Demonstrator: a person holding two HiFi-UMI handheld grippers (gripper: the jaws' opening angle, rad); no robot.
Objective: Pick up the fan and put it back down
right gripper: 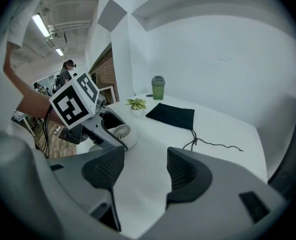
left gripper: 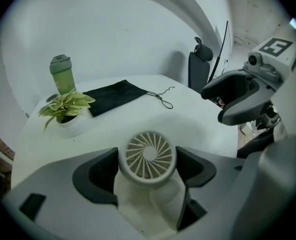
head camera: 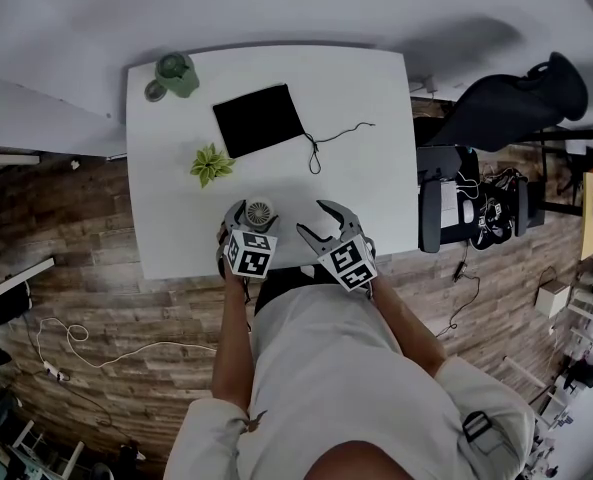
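A small white fan (head camera: 260, 213) with a round grille stands on the white table (head camera: 376, 108) near its front edge. My left gripper (head camera: 257, 219) has it between its jaws. In the left gripper view both dark pads (left gripper: 102, 176) lie against the sides of the fan (left gripper: 150, 156) head, so the left gripper (left gripper: 148, 165) is shut on it. My right gripper (head camera: 314, 220) hovers just right of the fan, open. Nothing sits between the right gripper (right gripper: 140, 166) jaws, only bare tabletop. The right gripper view shows the fan (right gripper: 122, 132) inside the left gripper's jaws.
A small potted plant (head camera: 211, 163) sits behind the fan to the left. A black pouch (head camera: 259, 118) with a loose cord lies mid-table, and a green bottle (head camera: 176, 73) stands at the far left corner. A black chair (head camera: 516, 103) is right of the table.
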